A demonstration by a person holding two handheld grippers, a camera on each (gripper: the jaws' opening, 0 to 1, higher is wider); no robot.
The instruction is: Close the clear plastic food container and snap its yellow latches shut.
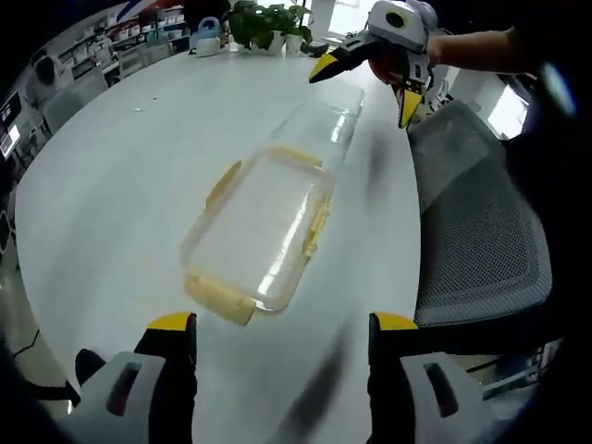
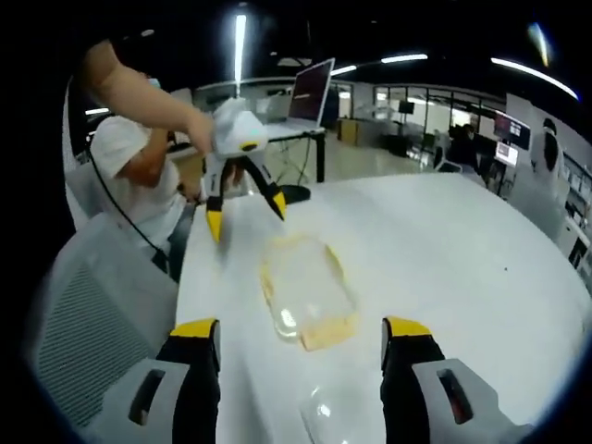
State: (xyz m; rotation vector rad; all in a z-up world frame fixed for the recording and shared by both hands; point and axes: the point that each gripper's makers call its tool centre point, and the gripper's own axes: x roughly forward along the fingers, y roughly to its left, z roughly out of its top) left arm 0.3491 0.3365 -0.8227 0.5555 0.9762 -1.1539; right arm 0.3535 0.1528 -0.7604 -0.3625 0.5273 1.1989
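The clear plastic container [image 1: 264,231] with yellow latches [image 1: 218,298] lies flat on the white table [image 1: 120,185], just ahead of my open left gripper [image 1: 282,324]. A second clear piece [image 1: 324,120] extends from its far end; whether it is joined I cannot tell. Past that, my right gripper [image 1: 363,91] hovers open above the table. In the right gripper view the container [image 2: 305,282] sits beyond my open right gripper [image 2: 301,328], with the clear piece [image 2: 324,407] nearest me. My left gripper [image 2: 245,217], held by a person's hand, hangs open over the far end. Nothing is held.
A grey mesh chair [image 1: 481,213] stands against the table's edge beside the container, seen also as the chair [image 2: 92,314]. Potted plants [image 1: 268,23] and a blue kettle [image 1: 208,37] sit at the far table edge. A person's body [image 2: 129,176] is behind the chair.
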